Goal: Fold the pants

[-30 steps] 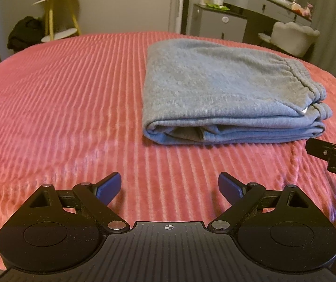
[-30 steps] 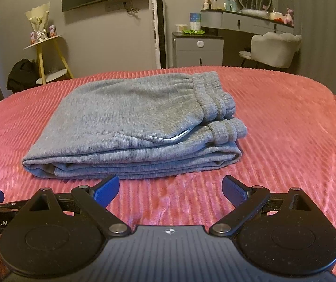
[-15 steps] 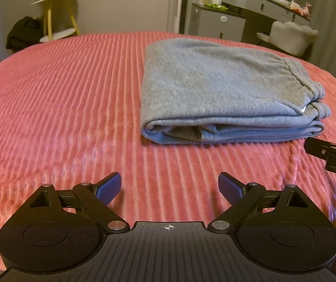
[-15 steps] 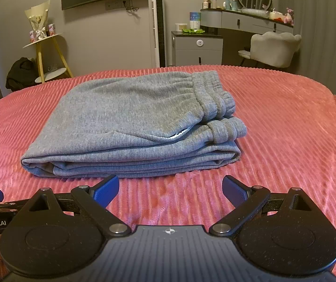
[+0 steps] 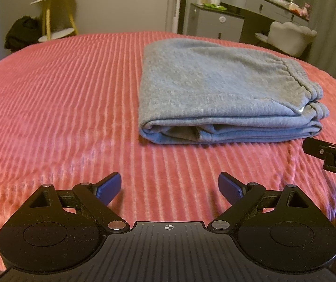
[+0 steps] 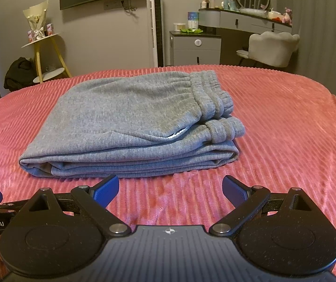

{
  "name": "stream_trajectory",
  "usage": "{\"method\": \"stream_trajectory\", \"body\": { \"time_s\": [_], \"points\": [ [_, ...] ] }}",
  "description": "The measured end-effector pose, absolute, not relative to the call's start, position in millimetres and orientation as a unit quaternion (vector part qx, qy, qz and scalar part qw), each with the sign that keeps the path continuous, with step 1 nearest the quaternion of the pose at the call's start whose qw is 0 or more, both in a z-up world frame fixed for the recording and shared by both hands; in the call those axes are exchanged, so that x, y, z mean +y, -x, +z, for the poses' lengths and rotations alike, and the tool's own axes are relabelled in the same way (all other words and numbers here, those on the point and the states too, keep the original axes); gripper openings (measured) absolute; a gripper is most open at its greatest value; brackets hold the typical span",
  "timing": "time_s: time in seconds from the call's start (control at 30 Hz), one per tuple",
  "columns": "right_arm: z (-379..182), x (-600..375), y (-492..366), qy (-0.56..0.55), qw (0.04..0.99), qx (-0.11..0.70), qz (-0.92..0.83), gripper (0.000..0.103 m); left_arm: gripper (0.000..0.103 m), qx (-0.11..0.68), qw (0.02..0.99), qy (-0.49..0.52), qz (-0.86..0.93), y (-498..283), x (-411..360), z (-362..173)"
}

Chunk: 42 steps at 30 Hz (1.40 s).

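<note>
The grey sweatpants [image 5: 219, 94] lie folded in a flat stack on the pink ribbed bedspread [image 5: 62, 98], waistband to the right. They also show in the right wrist view [image 6: 130, 122]. My left gripper [image 5: 169, 188] is open and empty, above the bedspread, in front of and left of the stack. My right gripper [image 6: 170, 189] is open and empty, just in front of the stack's near edge. The right gripper's side shows at the right edge of the left wrist view [image 5: 330, 155].
Beyond the bed stand a yellow-legged side table [image 6: 43, 47] with a bouquet, a dark bag [image 6: 18, 72] on the floor, a grey cabinet [image 6: 196, 49], a vanity desk [image 6: 250, 21] and a white chair [image 6: 271, 49]. The bedspread [image 6: 285, 129] stretches to both sides.
Both grippers have drawn back and risen slightly, staying open. The pants have not moved.
</note>
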State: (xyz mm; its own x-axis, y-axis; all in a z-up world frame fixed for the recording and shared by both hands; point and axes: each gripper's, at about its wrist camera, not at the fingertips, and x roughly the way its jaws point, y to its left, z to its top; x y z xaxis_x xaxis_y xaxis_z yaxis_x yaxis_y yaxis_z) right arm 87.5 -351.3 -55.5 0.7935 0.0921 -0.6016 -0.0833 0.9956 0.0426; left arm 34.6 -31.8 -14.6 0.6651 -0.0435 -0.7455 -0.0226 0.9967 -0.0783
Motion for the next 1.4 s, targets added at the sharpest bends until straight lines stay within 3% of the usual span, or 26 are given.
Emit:
{"method": "stream_trajectory", "body": {
  "time_s": [1.4],
  "points": [
    [-55.1, -351.4, -86.8, -0.007, 0.948, 0.316, 0.042, 0.095, 0.094, 0.404, 0.913, 0.053, -0.020, -34.4, -30.7, -14.3]
  ]
}}
